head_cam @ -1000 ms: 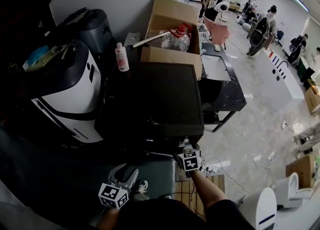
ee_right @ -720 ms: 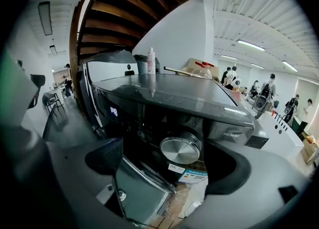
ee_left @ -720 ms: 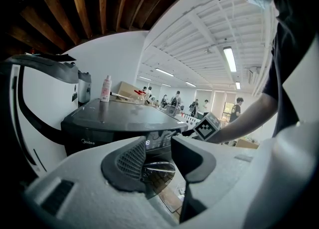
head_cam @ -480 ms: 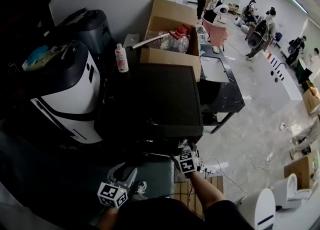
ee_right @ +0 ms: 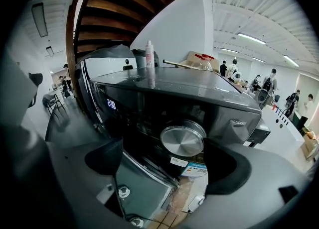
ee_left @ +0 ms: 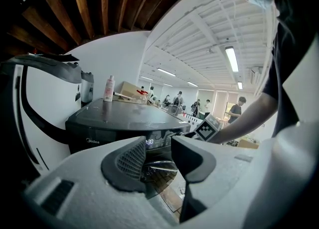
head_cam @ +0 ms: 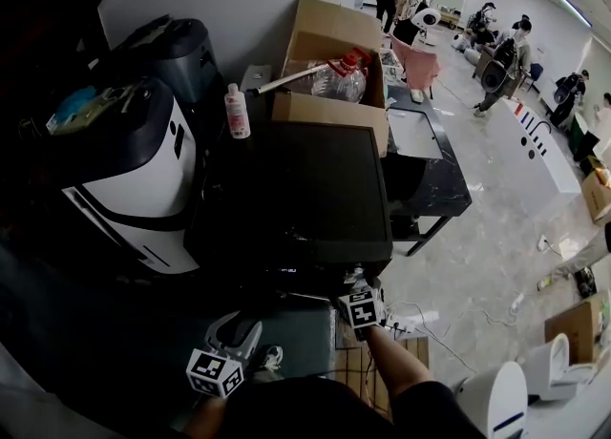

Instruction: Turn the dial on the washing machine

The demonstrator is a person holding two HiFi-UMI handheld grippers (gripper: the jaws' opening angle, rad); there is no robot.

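Note:
The dark grey washing machine fills the middle of the head view. Its round silver dial sits on the front panel near the right corner. My right gripper is open, its jaws wide on either side of the dial and a little short of it, not touching. In the head view the right gripper is at the machine's front right corner. My left gripper hangs lower left, open and holding nothing. The left gripper faces the machine's front and its lit display.
A white bottle stands on the machine's back edge. A white-and-black appliance stands close on the left, a cardboard box behind, a black table to the right. A power strip and cables lie on the floor. People stand far back.
My right gripper shifted a little left and back again at the machine's front corner. The left gripper has stayed where it was. People in the background moved.

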